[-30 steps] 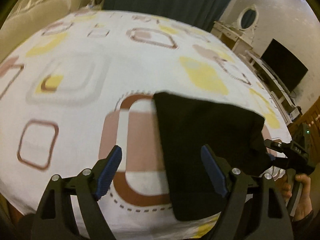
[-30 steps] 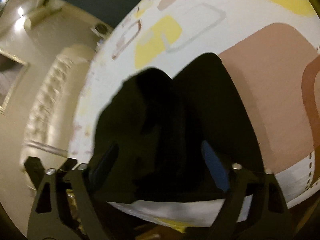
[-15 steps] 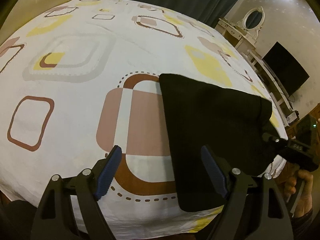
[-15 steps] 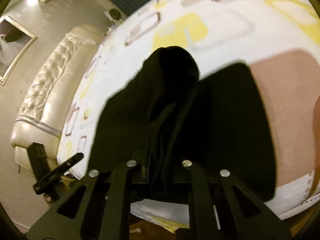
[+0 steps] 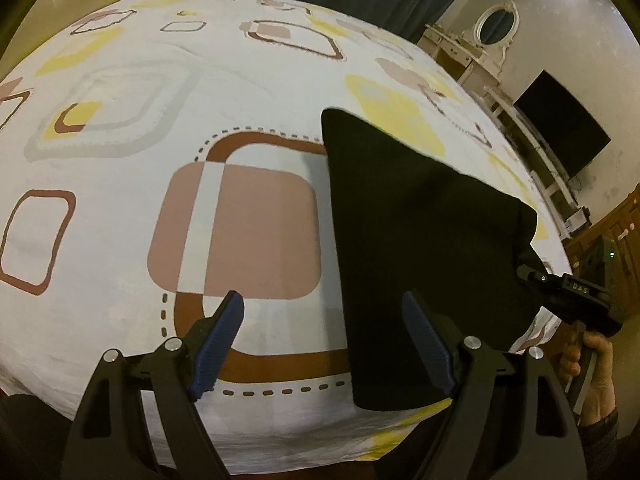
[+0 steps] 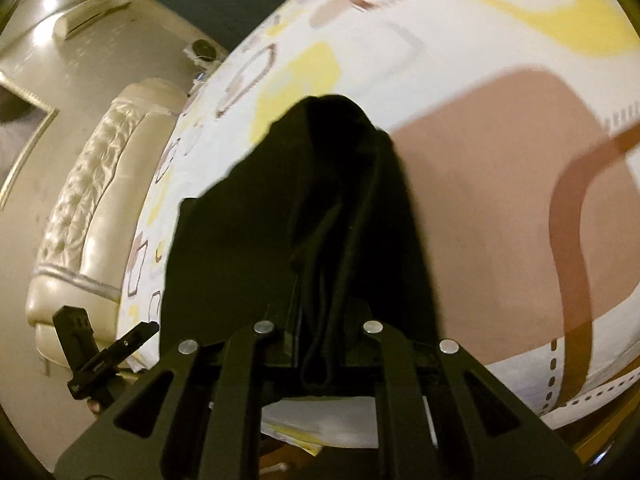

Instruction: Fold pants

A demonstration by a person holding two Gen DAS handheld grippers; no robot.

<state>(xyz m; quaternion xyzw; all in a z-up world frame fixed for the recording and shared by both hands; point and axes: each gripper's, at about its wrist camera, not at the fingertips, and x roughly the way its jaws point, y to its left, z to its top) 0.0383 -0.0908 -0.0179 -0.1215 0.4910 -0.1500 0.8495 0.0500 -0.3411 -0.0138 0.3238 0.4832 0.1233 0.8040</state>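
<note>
The black pants (image 5: 420,240) are clamped, apparently at 1 edge, by the right gripper (image 6: 320,320); the gaping left gripper (image 5: 324,340) should be brought alongside.

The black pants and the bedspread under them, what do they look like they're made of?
Black pants: a soft, matte knit or woven cloth, probably cotton-like; no sheen, and it bunches into limp folds where the right gripper pinches it. Bedspread: thin printed woven fabric, matte white with dyed squares, lying smooth with faint creases. The exact fibres cannot be told.
</note>
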